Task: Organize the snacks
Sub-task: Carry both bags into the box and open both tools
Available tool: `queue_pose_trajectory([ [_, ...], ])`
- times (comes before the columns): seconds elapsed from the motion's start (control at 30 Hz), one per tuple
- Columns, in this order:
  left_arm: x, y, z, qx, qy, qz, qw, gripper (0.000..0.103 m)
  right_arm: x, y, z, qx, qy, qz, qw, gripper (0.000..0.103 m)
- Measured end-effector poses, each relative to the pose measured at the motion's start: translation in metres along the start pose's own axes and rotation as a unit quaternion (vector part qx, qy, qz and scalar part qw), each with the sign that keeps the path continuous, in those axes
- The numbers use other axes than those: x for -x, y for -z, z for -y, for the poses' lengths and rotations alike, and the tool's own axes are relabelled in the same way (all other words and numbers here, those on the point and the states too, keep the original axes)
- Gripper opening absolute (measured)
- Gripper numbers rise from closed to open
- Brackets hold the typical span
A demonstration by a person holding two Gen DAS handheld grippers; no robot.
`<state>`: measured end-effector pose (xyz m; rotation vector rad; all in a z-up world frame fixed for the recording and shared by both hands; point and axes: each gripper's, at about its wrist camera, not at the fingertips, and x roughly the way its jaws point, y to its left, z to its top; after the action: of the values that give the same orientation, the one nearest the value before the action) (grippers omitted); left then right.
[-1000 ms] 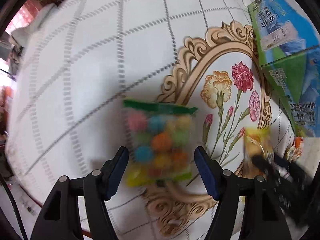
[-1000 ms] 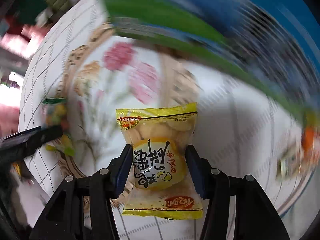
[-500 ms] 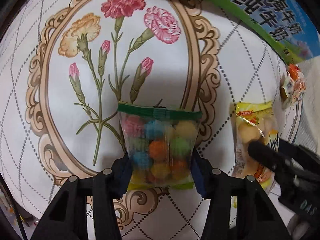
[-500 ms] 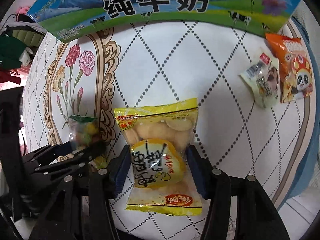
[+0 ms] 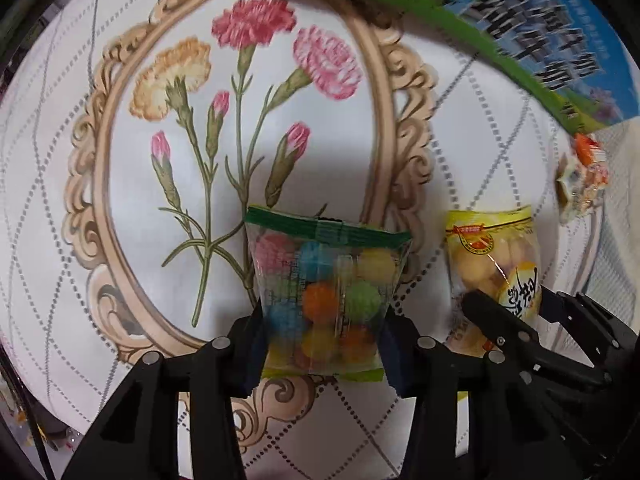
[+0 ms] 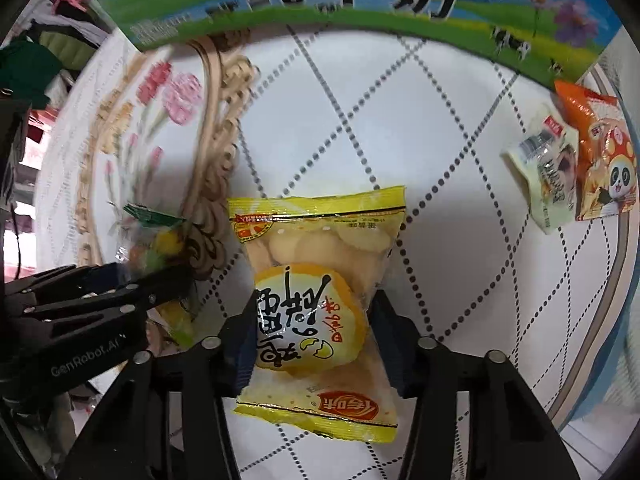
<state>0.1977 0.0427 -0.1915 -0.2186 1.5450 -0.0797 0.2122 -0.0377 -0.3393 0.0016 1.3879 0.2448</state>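
Snacks: left jaws clamp a clear candy bag [image 5: 324,300] of round sweets, right jaws a crinkly yellow packet [image 6: 316,304].

milk carton [image 6: 352,4]: top cropped, lettering blurred | candy bag [image 6: 156,240]: blurred, lower part behind left claw [image 6: 160,280]

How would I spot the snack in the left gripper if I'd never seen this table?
Find the oval flower frame printed on the white tablecloth. At its lower edge, the left gripper pinches a clear candy bag. Its green top strip and coloured balls set it apart from the yellow egg-crisp packet beside it.
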Motion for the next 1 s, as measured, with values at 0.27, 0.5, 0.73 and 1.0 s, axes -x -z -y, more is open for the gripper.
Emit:
queue_pose_trajectory([
  [0.27, 0.094, -0.024, 0.013, -0.01, 0.059, 0.068, 0.9959, 0.044, 0.076, -0.007, 0.018, -0.031, -0.08, 0.07, 0.994, 0.05],
  [0.5, 0.187, -0.078, 0.061, -0.051, 0.105, 0.135, 0.9839, 0.044, 0.185, -0.054, 0.065, -0.044, -0.109, 0.169, 0.979, 0.05],
  [0.73, 0.187, -0.163, 0.087, -0.069, 0.056, 0.148, 0.985, 0.045, 0.226, -0.143, 0.111, -0.037, -0.049, 0.219, 0.974, 0.05],
  [1.0, 0.125, -0.232, 0.092, -0.047, 0.012, 0.083, 0.9954, 0.045, 0.17, -0.198, 0.121, -0.017, 0.006, 0.191, 0.981, 0.05],
])
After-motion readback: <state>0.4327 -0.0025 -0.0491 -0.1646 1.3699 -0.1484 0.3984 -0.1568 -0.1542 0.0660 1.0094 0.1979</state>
